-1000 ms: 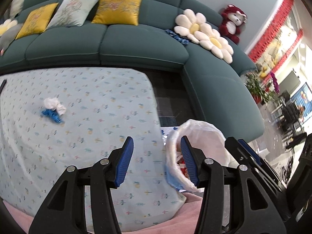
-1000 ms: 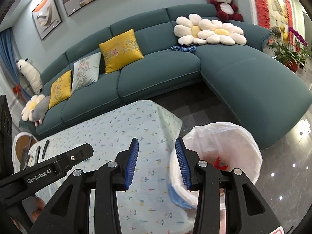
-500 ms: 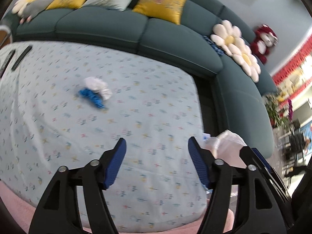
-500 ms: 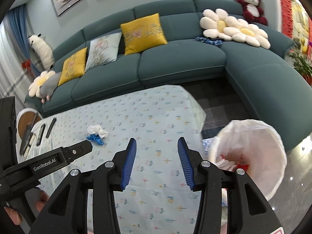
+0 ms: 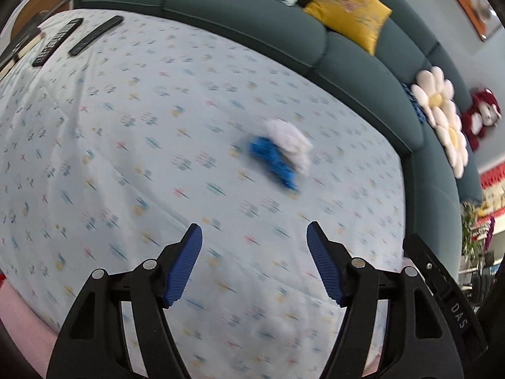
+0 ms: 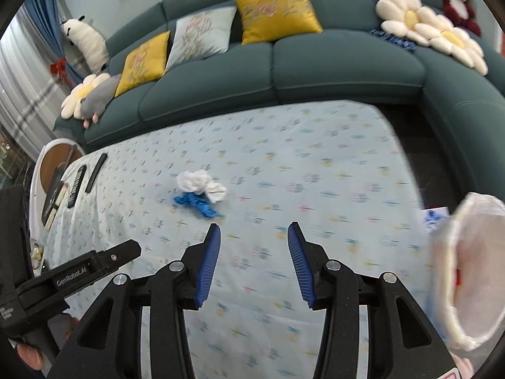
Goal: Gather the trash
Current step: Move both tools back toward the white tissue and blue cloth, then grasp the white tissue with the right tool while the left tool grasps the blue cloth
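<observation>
**Two scraps left, lying ahead of both open grippers**

Two pieces of litter lie touching on the pale floral-print tablecloth (image 5: 132,132): a crumpled white tissue wad (image 5: 288,140) and a crinkled blue plastic wrapper (image 5: 274,162). In the left wrist view they sit ahead of the left gripper (image 5: 254,237) and a little to its right, with bare cloth between. The wrapper's long axis runs diagonally, from upper left to lower right in that view, with the tissue against its far side.

From the right gripper (image 6: 254,233) the same pair, tissue (image 6: 200,183) and wrapper (image 6: 195,202), lies ahead and off to the left. The left gripper looks the better lined up, though motion blur makes which is nearer hard to call. Both grippers stand wide open and hold nothing.

A white plastic-lined waste bin (image 6: 473,268) stands at the table's right end, well apart from the scraps, with something red inside. A grab across the wrapper's narrow width would likely need the jaws turned to meet that diagonal.

Readable writing: "GenRobot.AI" on the left tool's black body (image 6: 71,276) as seen from the right camera, and "DAS" on the black tool at the lower right (image 5: 457,311) of the left view.
</observation>
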The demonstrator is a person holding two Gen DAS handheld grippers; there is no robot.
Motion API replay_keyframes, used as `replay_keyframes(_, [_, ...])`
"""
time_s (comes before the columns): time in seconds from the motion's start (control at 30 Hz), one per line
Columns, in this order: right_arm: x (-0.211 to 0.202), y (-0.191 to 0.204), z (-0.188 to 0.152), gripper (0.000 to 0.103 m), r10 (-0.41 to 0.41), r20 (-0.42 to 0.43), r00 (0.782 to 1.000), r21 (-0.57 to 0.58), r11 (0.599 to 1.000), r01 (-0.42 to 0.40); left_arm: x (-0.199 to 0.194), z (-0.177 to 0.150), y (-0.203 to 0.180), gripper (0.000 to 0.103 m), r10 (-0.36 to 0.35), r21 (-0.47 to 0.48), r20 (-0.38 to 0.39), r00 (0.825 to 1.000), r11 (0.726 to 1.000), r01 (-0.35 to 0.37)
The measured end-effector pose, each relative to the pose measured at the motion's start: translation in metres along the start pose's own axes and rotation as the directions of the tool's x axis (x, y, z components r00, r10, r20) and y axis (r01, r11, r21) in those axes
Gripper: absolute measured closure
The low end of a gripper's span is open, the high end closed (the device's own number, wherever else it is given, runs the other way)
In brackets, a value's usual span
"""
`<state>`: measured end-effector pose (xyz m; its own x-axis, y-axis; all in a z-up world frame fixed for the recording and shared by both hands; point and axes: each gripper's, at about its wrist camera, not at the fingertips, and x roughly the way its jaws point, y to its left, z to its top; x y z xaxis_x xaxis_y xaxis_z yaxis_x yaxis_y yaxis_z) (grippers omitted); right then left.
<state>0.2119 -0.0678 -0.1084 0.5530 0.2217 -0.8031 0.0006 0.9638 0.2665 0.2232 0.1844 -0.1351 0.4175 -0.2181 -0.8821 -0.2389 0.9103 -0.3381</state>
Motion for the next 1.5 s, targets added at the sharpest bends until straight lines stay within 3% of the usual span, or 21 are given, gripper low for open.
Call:
replay_keyframes(0.33, [0.105,0.058,0.043,0.043,0.070,-0.097,0.993,0.027,0.997,-0.067,0.029,0.050,0.051,0.036,0.040,-0.050,-0.006,0.999,0.998,-0.041])
replay_keyframes(0.57, [0.163,0.065,0.057,0.040,0.086,-0.164,0.983,0.088,0.993,-0.073,0.048,0.064,0.048,0.033,0.021,-0.041,-0.023,1.000,0.999,-0.022])
replay_keyframes(0.6, [0.168,0.064,0.057,0.046,0.090,-0.173,0.981,0.090,0.993,-0.075,0.049,0.064,0.045,0.032,0.021,-0.037,-0.023,1.000,0.999,-0.022])
replay_keyframes(0.63, [0.173,0.063,0.057,0.064,0.089,-0.183,0.979,0.087,0.993,-0.075,0.052,0.064,0.041,0.032,0.017,-0.031,-0.025,1.000,0.999,-0.018])
replay_keyframes(0.67, [0.178,0.062,0.056,0.074,0.092,-0.196,0.976,0.084,0.993,-0.077,0.054,0.064,0.038,0.032,0.013,-0.027,-0.028,1.000,1.000,-0.014])
replay_keyframes(0.73, [0.182,0.055,0.054,0.082,0.105,-0.214,0.971,0.090,0.992,-0.087,0.059,0.065,0.032,0.032,0.005,-0.020,-0.035,0.999,1.000,-0.006])
replay_keyframes(0.97, [0.152,0.010,0.048,0.085,0.072,-0.151,0.986,0.132,0.990,-0.052,0.087,0.065,-0.014,0.031,-0.019,0.049,-0.067,0.998,0.999,0.023])
replay_keyframes(1.17, [0.130,-0.033,0.035,0.085,0.050,-0.128,0.991,0.218,0.976,-0.021,0.116,0.058,-0.050,0.032,0.016,0.120,-0.096,0.995,0.993,-0.005])
replay_keyframes(1.33, [0.121,-0.044,0.027,0.085,0.058,-0.126,0.990,0.238,0.971,-0.027,0.133,0.049,-0.063,0.047,0.076,0.152,-0.101,0.992,0.986,-0.060])
replay_keyframes(1.37, [0.119,-0.044,0.025,0.085,0.058,-0.126,0.990,0.234,0.972,-0.027,0.132,0.047,-0.065,0.054,0.086,0.167,-0.087,0.993,0.984,-0.070])
replay_keyframes(1.4, [0.118,-0.042,0.023,0.085,0.058,-0.128,0.990,0.226,0.974,-0.027,0.133,0.046,-0.067,0.069,0.089,0.183,-0.091,0.992,0.981,-0.071])
replay_keyframes(1.43, [0.116,-0.040,0.022,0.085,0.057,-0.129,0.990,0.217,0.976,-0.028,0.133,0.045,-0.069,0.076,0.101,0.195,-0.090,0.991,0.977,-0.082])
replay_keyframes(1.5, [0.113,-0.039,0.019,0.085,0.059,-0.128,0.990,0.205,0.978,-0.032,0.132,0.043,-0.072,0.080,0.091,0.201,-0.100,0.991,0.977,-0.069])
